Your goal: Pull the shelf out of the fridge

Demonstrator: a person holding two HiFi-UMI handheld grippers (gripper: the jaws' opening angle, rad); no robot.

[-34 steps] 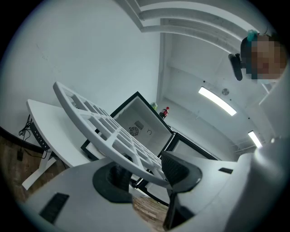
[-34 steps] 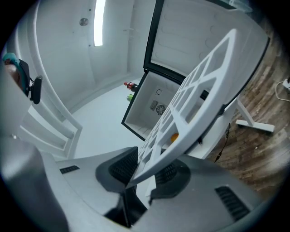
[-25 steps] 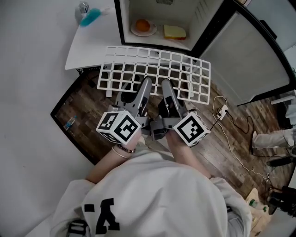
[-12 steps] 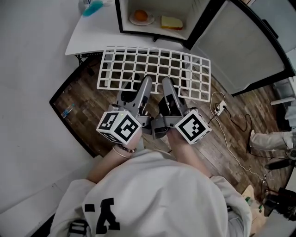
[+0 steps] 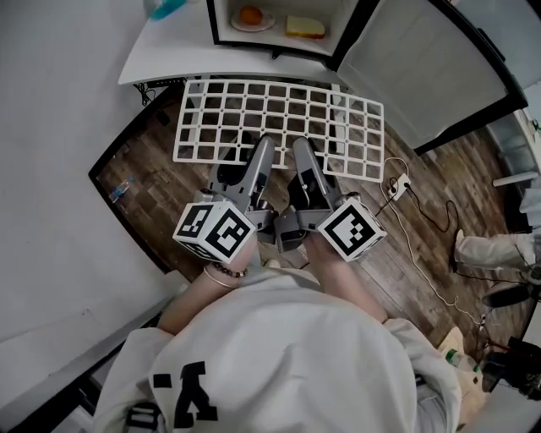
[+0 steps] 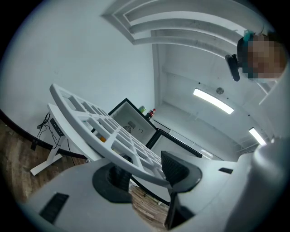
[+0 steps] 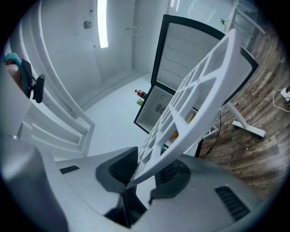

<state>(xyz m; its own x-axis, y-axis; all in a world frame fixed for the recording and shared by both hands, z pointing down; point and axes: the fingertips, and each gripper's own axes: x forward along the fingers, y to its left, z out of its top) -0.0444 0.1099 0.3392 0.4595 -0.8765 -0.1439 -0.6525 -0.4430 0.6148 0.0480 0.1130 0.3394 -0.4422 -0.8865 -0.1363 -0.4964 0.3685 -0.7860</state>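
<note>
- The gap between the shelf [image 5: 272, 111] and the fridge [image 5: 213, 21] has widened over the last second. The far rim, earlier just short of the fridge's open front, now lies well apart from it.
- Judged from this, the shelf is fully out of the fridge, and the pull itself is done.
- Left gripper [image 5: 258, 154] and right gripper [image 5: 303, 154] sit side by side at the middle of the shelf's near rim. Each has its jaws clamped on that rim, the left pair standing wider.
- The shelf hangs in the air over the wooden floor [image 5: 161, 190], in front of the white table [image 5: 169, 63].
- It is a white, rigid grid of square cells, carried roughly flat.
</note>
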